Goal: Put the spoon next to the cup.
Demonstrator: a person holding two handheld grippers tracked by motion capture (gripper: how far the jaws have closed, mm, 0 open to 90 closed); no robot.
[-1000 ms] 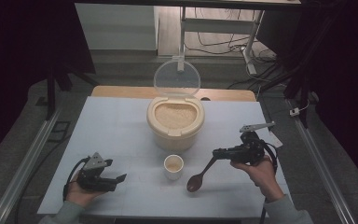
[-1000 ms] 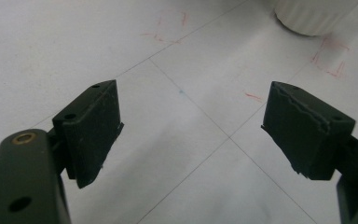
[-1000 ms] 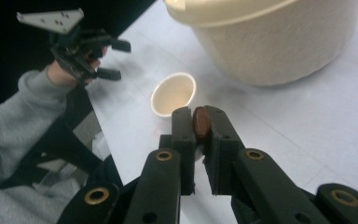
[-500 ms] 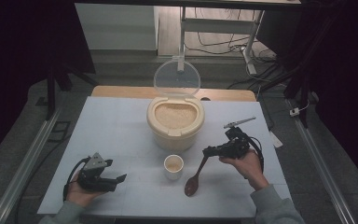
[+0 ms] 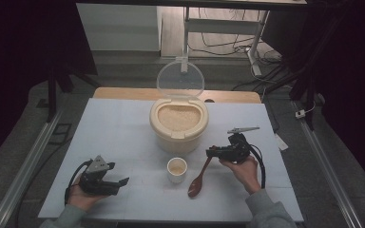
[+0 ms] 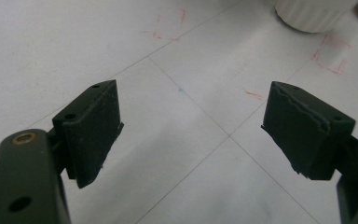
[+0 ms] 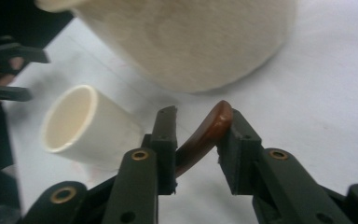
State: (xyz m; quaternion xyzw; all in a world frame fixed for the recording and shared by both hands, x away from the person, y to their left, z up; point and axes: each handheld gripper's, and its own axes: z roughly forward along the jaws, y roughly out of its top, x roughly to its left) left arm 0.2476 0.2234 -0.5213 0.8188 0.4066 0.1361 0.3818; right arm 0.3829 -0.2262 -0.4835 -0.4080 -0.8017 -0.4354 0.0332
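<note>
I see bare white tabletop (image 5: 119, 133) open on the left. The big cream rice container (image 5: 178, 124) blocks the far middle; the small white cup (image 5: 177, 169) and brown wooden spoon (image 5: 197, 183) crowd the near middle.

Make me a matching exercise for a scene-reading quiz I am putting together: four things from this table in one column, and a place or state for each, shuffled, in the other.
Things:
1. wooden spoon
2. small cup
3. rice container
4. left hand-held gripper

Places or states:
A. lid raised, grains visible inside
B. jaws wide apart over bare table, nothing between them
C. bowl end on the table, handle between the jaws of the right hand-held gripper
D. stands upright just in front of the rice container

Pairs: 1-C, 2-D, 3-A, 4-B
</note>
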